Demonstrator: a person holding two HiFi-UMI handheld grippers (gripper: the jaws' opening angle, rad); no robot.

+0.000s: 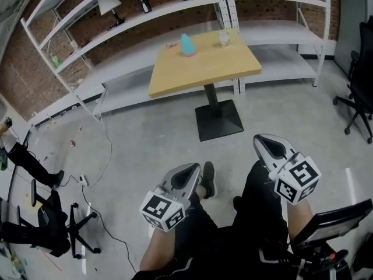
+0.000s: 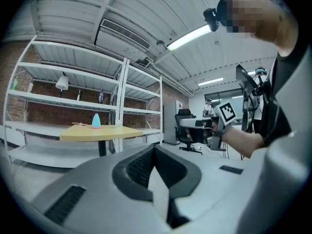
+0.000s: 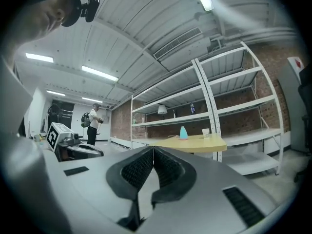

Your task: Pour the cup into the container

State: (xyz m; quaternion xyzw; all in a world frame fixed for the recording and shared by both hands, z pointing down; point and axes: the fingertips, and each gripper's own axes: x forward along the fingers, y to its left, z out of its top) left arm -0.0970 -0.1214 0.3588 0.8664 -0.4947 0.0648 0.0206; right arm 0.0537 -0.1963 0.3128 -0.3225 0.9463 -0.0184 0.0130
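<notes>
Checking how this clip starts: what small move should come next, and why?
Probably step closer to the square wooden table: the clear cup and light blue cone-shaped container stand far ahead, while the left gripper and right gripper are shut, empty and out of reach.

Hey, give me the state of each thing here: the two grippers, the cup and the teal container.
Left gripper: shut, nothing between the jaws.
Right gripper: shut, nothing between the jaws.
Cup: upright on the table, not held; contents too small to tell.
Teal container: upright on the table, apart from the cup.
</notes>
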